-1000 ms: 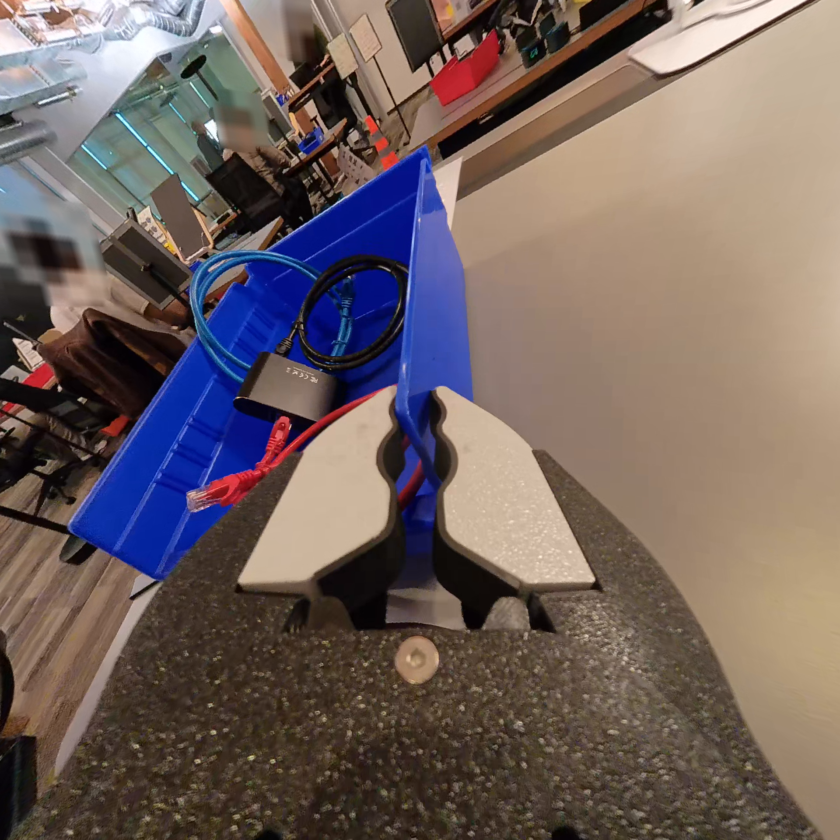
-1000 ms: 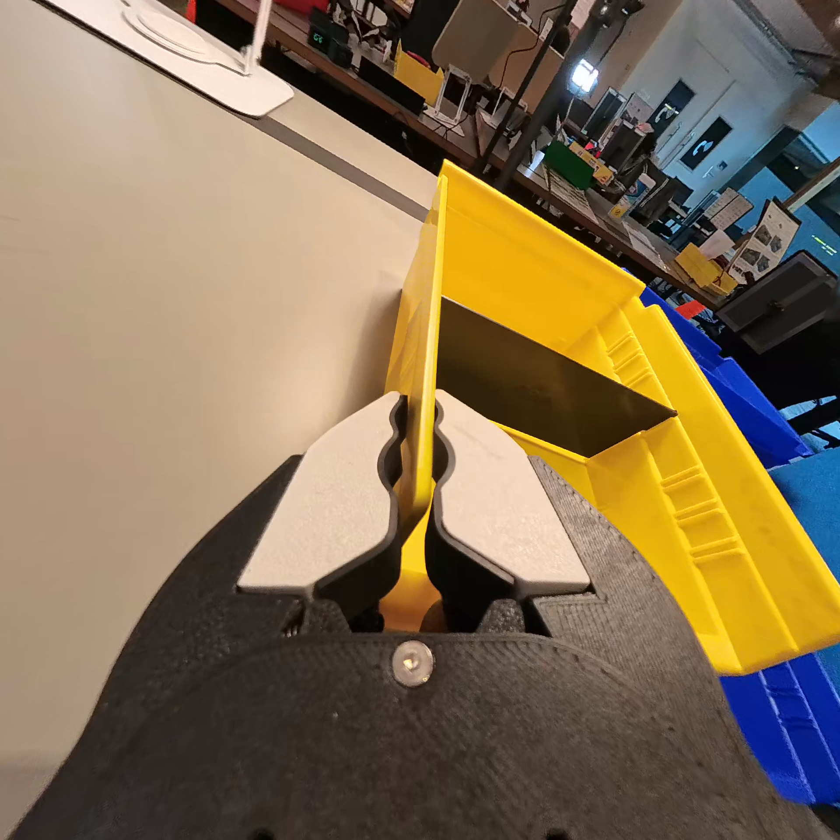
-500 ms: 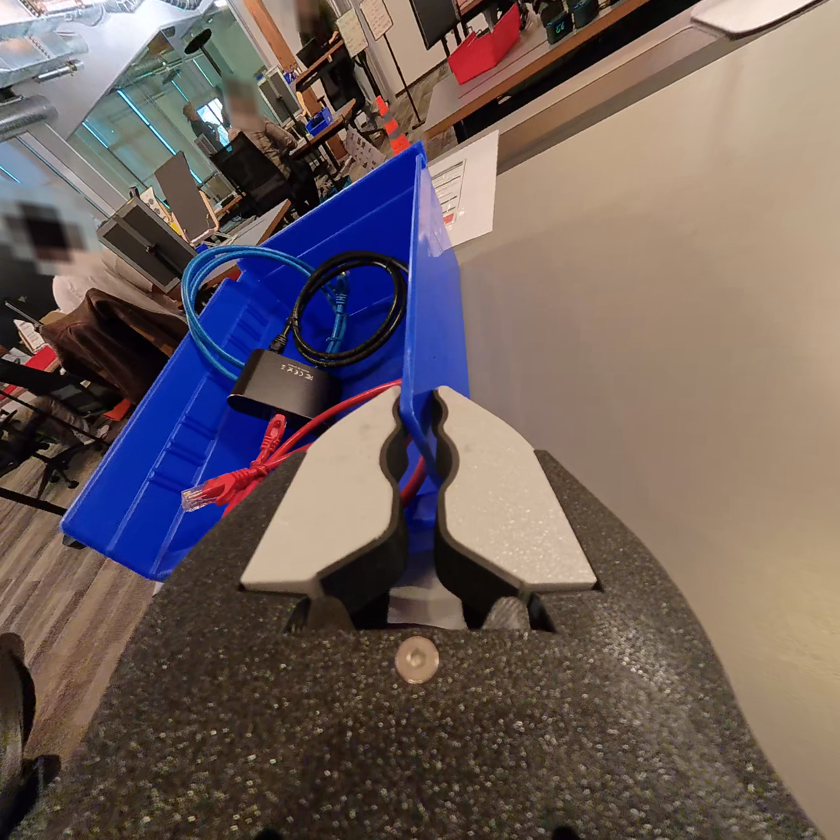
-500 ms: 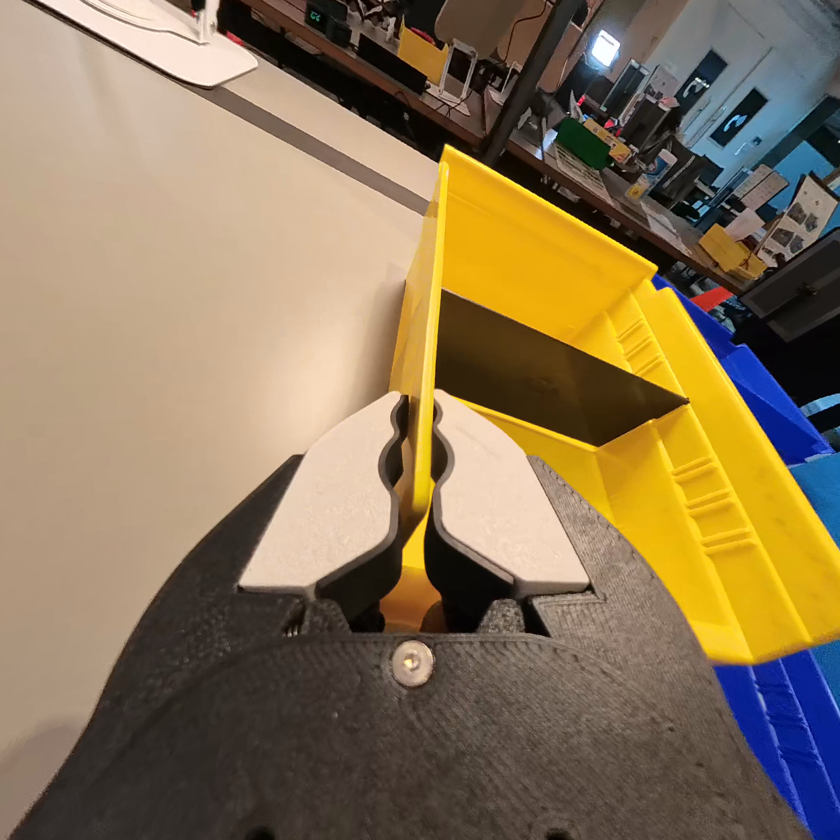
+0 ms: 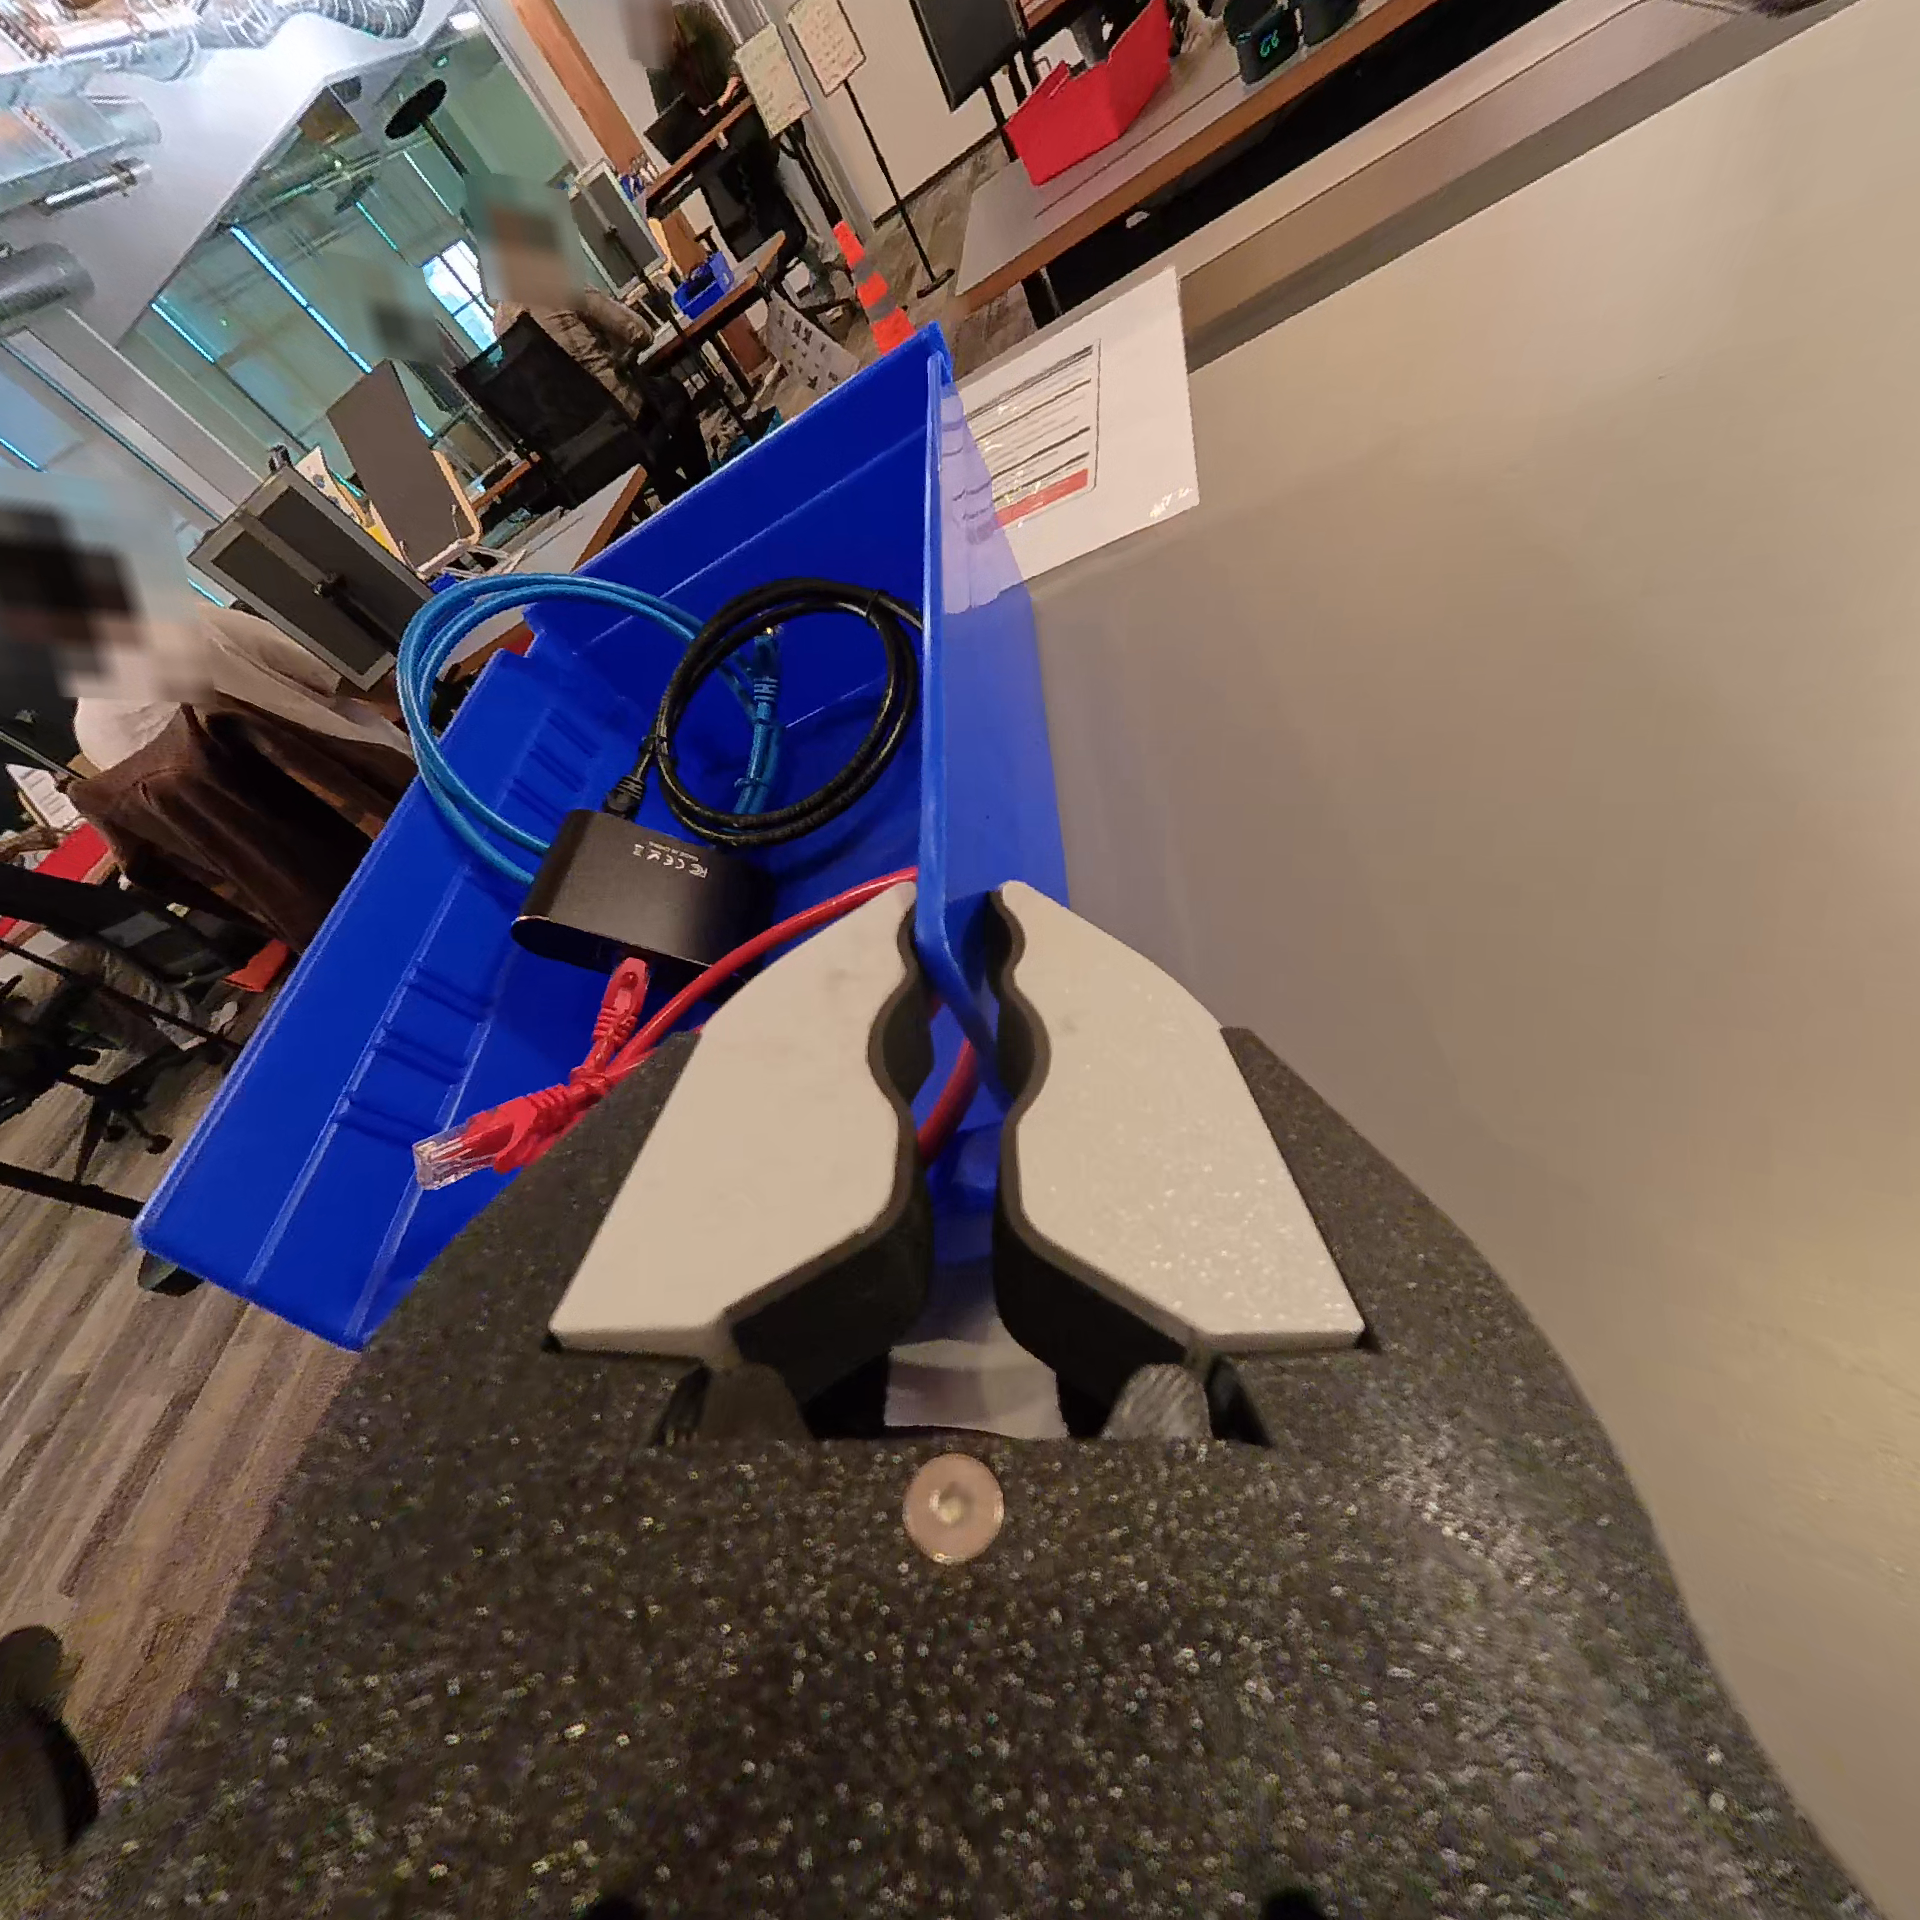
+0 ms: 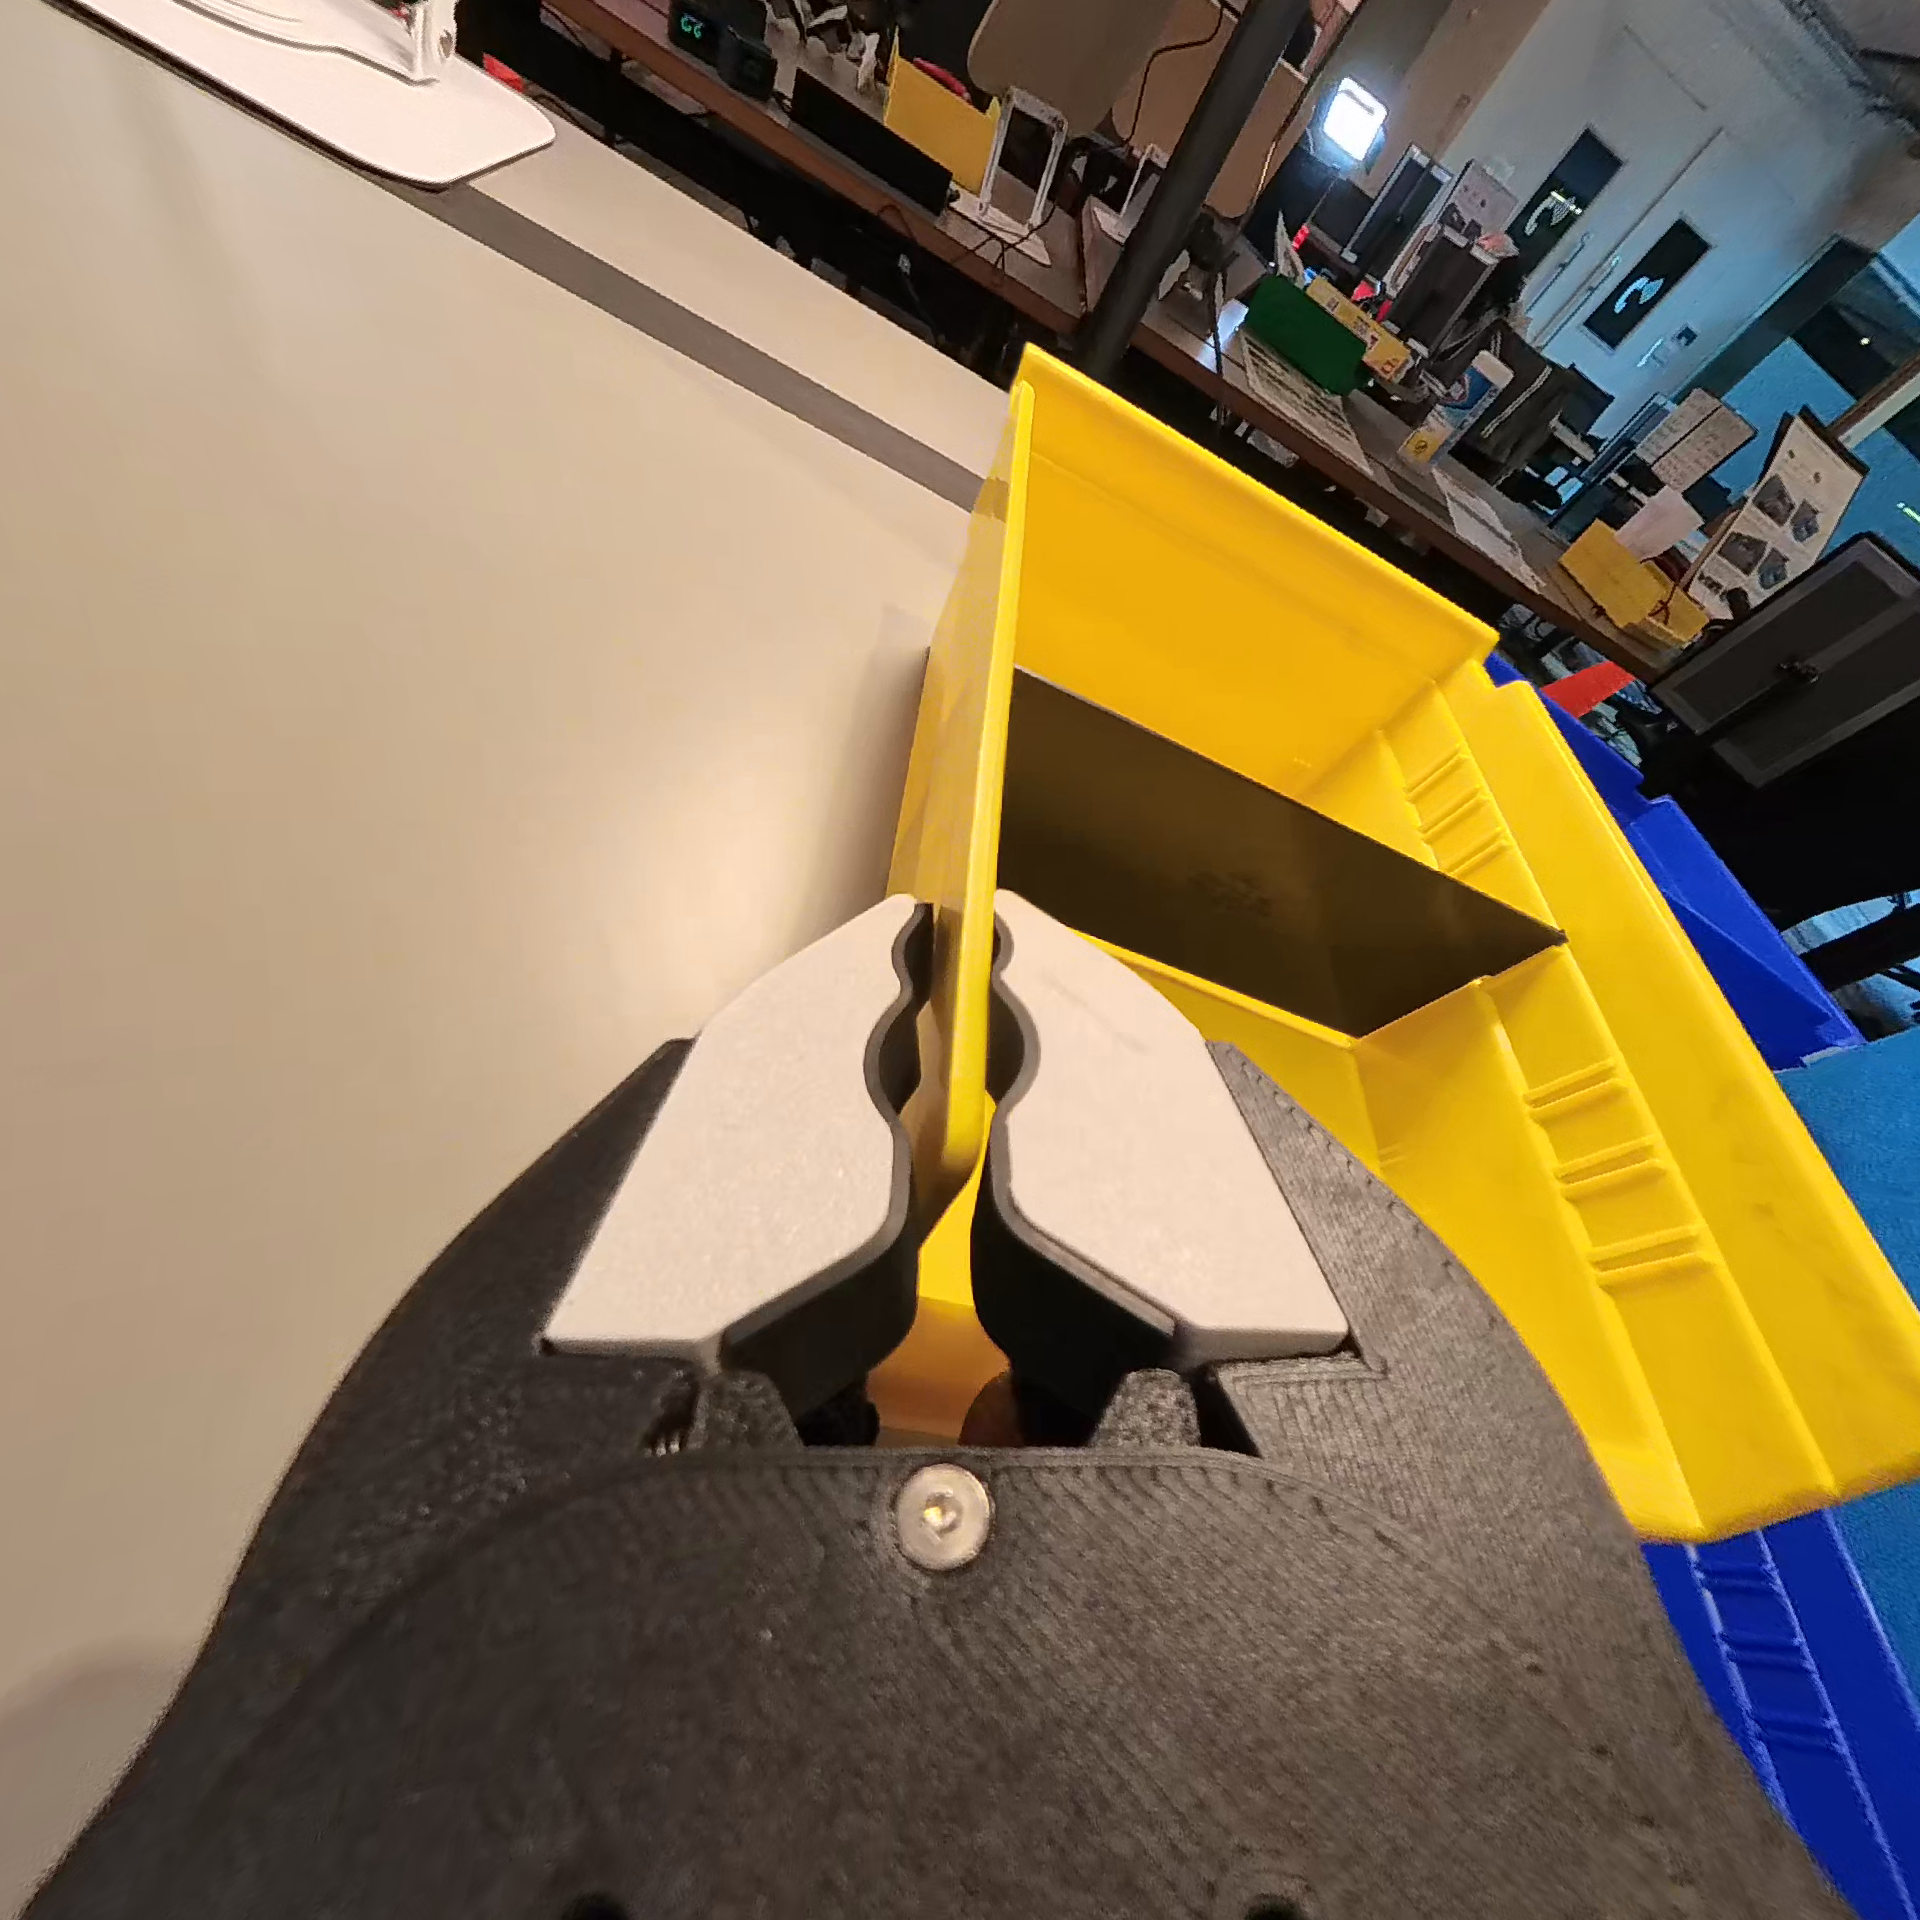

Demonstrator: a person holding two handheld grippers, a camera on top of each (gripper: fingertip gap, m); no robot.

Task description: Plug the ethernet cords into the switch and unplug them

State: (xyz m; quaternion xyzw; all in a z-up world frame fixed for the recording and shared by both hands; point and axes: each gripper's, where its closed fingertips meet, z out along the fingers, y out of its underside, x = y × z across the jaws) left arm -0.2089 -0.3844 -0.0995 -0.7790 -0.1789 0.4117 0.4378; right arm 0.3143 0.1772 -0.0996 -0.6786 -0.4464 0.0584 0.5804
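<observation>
1. Since the earlier frames, both bins have slid farther onto the table (image 5: 1558, 831); a printed sheet (image 5: 1081, 447) now shows beyond the blue bin (image 5: 343, 1091).
2. Switch (image 5: 634, 894) (small, black, likely light and rigid) lies mid-bin; take it by its long sides.
3. Red cord (image 5: 623, 1049), blue cord (image 5: 457, 707) and black cord (image 5: 790, 707) are limp; grip each at its stiff plug.
4. Left gripper (image 5: 951, 914) clamps the blue bin's right wall.
5. Right gripper (image 6: 956, 925) clamps the left wall of the yellow bin (image 6: 1558, 1143).
</observation>
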